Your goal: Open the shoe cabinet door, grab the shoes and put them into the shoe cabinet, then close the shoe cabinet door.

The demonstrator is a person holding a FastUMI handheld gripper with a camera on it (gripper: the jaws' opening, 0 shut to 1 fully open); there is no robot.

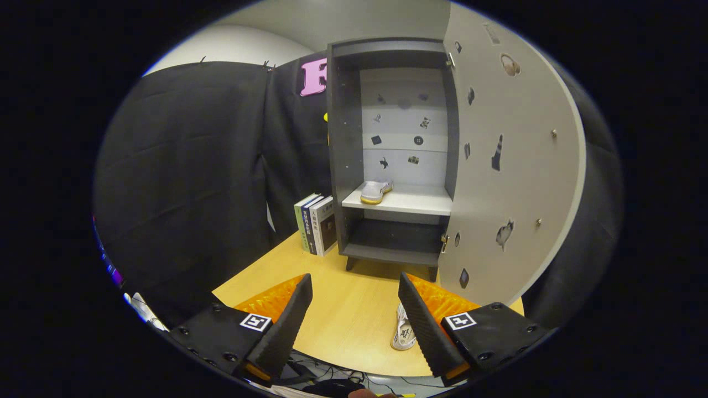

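The grey shoe cabinet [345,166] stands on the wooden table [343,309], its door [514,166] swung wide open to the right. One white shoe with a yellow sole [376,191] lies on the cabinet's white middle shelf [412,202], at its left side. A second white shoe [404,330] lies on the table near the front edge, partly hidden behind the right finger [426,326]. My gripper [354,331] hovers open above the table, well short of the cabinet, with nothing between its fingers.
Several books [316,224] stand upright against the cabinet's left side. Black cloth [193,177] walls the booth to the left and behind. The open door sticks out over the table's right side. Cables [332,376] lie below the table's near edge.
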